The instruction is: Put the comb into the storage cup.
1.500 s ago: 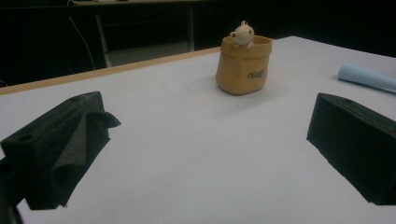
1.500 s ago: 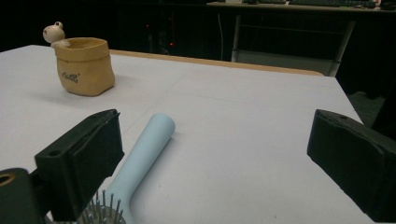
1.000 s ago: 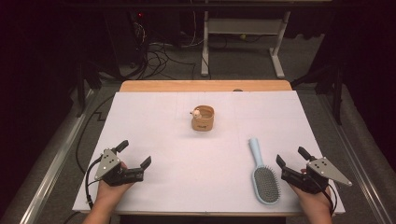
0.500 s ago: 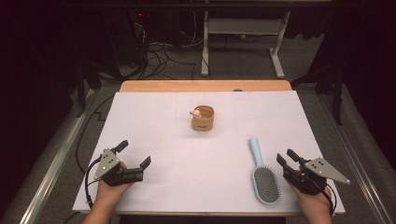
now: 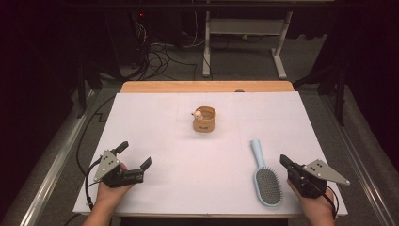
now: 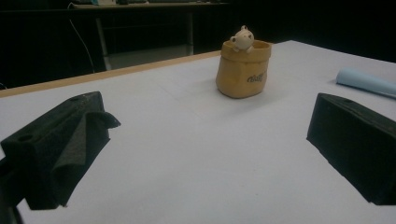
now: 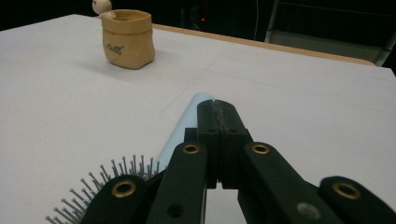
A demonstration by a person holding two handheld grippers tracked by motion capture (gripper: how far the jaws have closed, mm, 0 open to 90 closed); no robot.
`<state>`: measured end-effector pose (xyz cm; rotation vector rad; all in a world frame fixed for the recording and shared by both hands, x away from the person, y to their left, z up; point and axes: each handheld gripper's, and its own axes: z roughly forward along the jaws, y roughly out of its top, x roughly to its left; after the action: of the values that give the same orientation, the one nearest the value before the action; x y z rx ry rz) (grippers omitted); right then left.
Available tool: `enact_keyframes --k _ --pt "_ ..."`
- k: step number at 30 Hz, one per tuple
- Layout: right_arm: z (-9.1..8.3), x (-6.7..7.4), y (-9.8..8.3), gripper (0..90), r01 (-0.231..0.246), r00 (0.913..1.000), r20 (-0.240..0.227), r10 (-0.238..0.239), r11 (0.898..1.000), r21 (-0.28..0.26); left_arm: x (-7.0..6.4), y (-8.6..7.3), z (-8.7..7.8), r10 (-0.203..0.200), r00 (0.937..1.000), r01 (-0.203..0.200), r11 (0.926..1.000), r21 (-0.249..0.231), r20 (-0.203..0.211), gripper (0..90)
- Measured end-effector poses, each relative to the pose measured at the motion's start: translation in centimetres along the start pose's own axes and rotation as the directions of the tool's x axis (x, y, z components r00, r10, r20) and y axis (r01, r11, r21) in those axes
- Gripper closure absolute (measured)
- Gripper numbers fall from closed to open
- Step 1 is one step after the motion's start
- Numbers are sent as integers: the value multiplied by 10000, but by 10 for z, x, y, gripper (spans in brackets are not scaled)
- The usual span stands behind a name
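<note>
Around the small tan fabric pouch (image 5: 204, 119) at table centre, the white table surface (image 5: 155, 127) lies open; the light-blue plastic hairbrush (image 5: 264, 178) obstructs the near-right approach.

Tan pouch (image 5: 204, 119) with small bear figure (image 5: 198, 113) mid-table (image 5: 155, 122); cables (image 5: 157, 52) beyond.

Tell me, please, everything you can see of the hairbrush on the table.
The hairbrush is pale blue and looks like plastic, with an oval head of thin, ball-tipped grey bristles and a plain rounded handle. It lies flat, bristles up, on the white table near its front right corner, with the handle pointing away toward the pouch. The right claw, shut and empty, rests just beside its head; whether they touch is unclear.
</note>
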<state>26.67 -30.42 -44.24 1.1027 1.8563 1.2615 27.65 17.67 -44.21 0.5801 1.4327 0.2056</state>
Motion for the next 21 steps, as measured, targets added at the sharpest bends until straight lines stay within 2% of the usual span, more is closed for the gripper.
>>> enact_keyframes --k 2,7,10,12,18,21 --pt "0 1 0 900 93 9998 -152 -92 10000 13 1 1 0 146 9999 -146 9999 -34 72 2" --pt "-2 6 2 900 268 9977 -628 -261 9996 106 0 2 0 -83 10000 83 9999 -105 -38 2" --pt "-5 13 2 900 432 9947 -935 -422 9990 96 1 2 0 43 10000 -43 9999 -124 27 2" --pt "-9 19 2 900 569 9914 -1186 -545 9982 174 1 3 0 -72 10000 72 9999 -123 -47 2" --pt "-27 39 -4 900 1118 9730 -2065 -1030 9932 312 1 3 0 -35 10000 34 9999 -130 -32 2" --pt "-33 46 -8 900 1337 9583 -2604 -1175 9900 456 1 3 0 -60 10000 59 9999 -161 -42 2"
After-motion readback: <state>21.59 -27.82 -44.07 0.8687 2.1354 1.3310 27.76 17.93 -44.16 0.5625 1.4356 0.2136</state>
